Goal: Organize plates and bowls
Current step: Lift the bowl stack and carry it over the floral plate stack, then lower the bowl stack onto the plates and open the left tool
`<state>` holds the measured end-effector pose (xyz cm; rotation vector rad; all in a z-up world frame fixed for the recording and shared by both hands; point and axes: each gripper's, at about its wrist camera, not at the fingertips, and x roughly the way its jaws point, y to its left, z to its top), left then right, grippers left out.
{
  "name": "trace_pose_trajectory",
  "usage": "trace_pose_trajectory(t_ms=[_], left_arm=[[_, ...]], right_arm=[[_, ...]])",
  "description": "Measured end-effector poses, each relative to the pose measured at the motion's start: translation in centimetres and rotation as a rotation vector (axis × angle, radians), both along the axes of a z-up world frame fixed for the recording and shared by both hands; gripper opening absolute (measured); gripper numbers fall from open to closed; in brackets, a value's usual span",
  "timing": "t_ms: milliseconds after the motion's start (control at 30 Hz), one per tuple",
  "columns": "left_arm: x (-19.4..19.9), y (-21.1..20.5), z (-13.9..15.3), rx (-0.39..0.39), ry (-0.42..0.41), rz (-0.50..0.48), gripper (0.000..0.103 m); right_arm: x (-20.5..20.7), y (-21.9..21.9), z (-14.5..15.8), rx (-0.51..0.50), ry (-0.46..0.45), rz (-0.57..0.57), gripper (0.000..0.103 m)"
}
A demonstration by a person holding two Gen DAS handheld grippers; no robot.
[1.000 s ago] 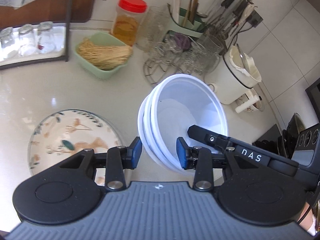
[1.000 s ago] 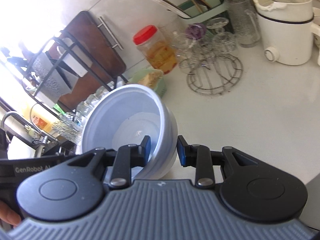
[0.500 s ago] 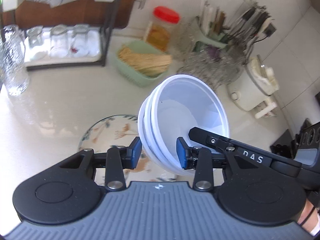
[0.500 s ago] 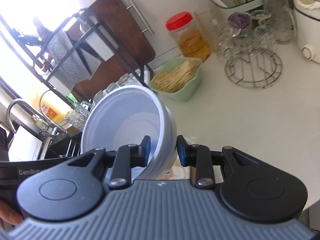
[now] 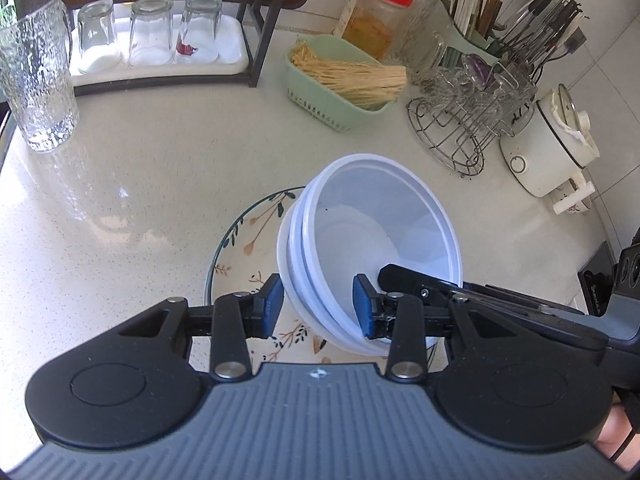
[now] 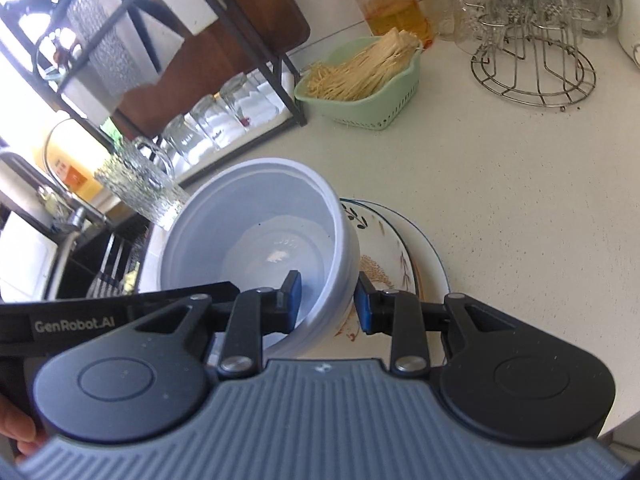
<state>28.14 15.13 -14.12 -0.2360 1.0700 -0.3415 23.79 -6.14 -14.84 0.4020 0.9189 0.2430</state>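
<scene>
A stack of nested white bowls (image 5: 380,232) hangs tilted just above a floral plate (image 5: 240,248) that lies on the pale counter. My left gripper (image 5: 318,308) is shut on the stack's near wall, one blue pad outside and one inside. From the right, a black finger of my right gripper (image 5: 420,284) reaches into the bowls. In the right wrist view my right gripper (image 6: 328,302) is shut on the bowls' (image 6: 256,232) right wall, and the plate (image 6: 392,248) shows beneath. The plate's middle is hidden by the bowls.
A textured glass mug (image 5: 36,76) stands at the left, with a black rack of upturned glasses (image 5: 148,32) behind it. A green basket of noodles (image 5: 344,80), a red-lidded jar (image 5: 376,12), a wire glass holder (image 5: 468,120) and a white cooker (image 5: 556,144) line the back. A sink (image 6: 80,264) lies beyond the counter's left edge.
Both grippers have carried the bowl stack sideways and down across the counter. The stack now hangs over the floral plate instead of beside it. Both grips are unchanged.
</scene>
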Motion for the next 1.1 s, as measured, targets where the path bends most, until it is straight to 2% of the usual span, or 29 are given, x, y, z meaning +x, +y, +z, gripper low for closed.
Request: trace_pose_trajectory(t_ms=[133, 267, 367, 400, 433, 600, 733, 833, 1100], left_arm=[[0.1, 0.1, -0.3, -0.006, -0.012, -0.009, 0.043], [-0.2, 0.0, 0.3, 0.034, -0.066, -0.035, 0.045], [-0.2, 0.6, 0.8, 0.034, -0.074, -0.005, 0.045], [-0.3, 0.9, 1.1, 0.031, -0.078, 0.004, 0.045], [-0.4, 1.1, 1.5, 0.034, -0.082, 0.009, 0.045], [-1.5, 1.9, 4.2, 0.05, -0.102, 0.006, 0.045], [-2.5, 1.8, 7.1, 0.066, -0.134, 0.012, 0.045], [-3.7, 1.5, 9.6, 0.074, -0.189, 0.022, 0.045], [-8.9, -0.2, 15.5, 0.091, -0.347, 0.089, 0.045]], right_arm=[[0.3, 0.2, -0.3, -0.008, 0.004, -0.01, 0.033], [0.4, 0.4, -0.4, -0.009, -0.002, -0.018, 0.033], [0.2, 0.6, -0.1, -0.033, -0.01, -0.023, 0.036], [0.0, 0.6, 0.1, -0.033, -0.019, -0.022, 0.042], [-0.1, 0.5, 0.2, -0.036, -0.021, -0.027, 0.044], [-0.8, 0.1, 1.6, -0.068, -0.026, -0.062, 0.044], [-1.7, -0.3, 3.9, -0.072, -0.058, -0.07, 0.044], [-2.4, -0.7, 6.1, -0.078, -0.099, -0.065, 0.044], [-6.4, -2.6, 13.0, -0.123, -0.331, -0.049, 0.044]])
